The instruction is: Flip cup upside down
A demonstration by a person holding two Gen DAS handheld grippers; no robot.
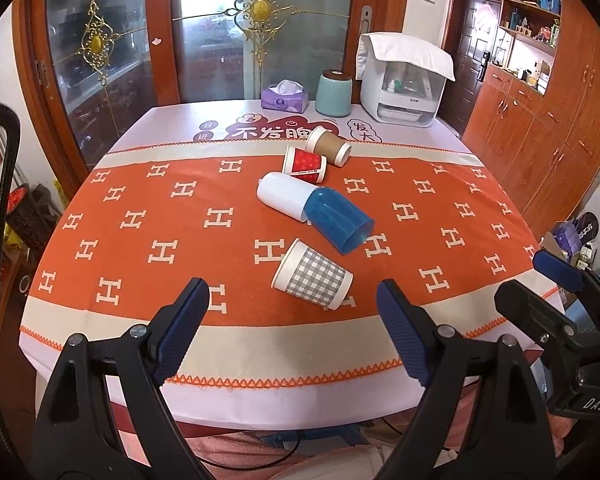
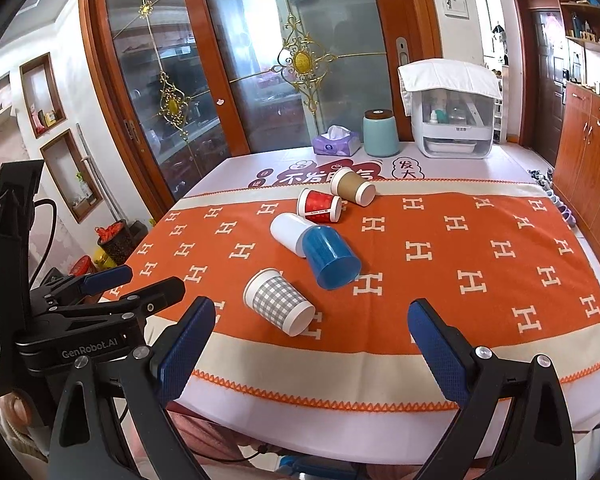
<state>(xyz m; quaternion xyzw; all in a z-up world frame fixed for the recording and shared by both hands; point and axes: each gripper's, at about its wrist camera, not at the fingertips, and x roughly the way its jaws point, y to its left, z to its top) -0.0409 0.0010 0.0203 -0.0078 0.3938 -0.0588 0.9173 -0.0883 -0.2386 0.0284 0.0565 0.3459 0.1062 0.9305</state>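
Cups lie on their sides in a loose line down the middle of the worktop [image 1: 140,208], none yet standing mouth-down: a brown paper cup [image 1: 329,146] farthest up the frame, a red paper cup [image 1: 305,165] just below it, a white cup [image 1: 286,195] touching a blue plastic cup [image 1: 338,218], and a grey checked paper cup [image 1: 313,276] lowest, nearest both tools. The left tool [image 1: 292,320] hangs over the near edge of the cloth with its jaws spread wide and nothing between them; the right tool [image 2: 312,340] is likewise spread and empty, at the bottom of its own view. The checked cup [image 2: 279,301] sits just above and between the right tool's pads [image 2: 188,344], so it looks the likeliest first pick, though the task names no particular cup. Being thin paper, it should be very light and easy to crush, and it may roll when nudged. A gentle pinch across the mid-body, square to its axis, would probably hold best. The blue cup looks stiffer and smoother, so likely more slippery.
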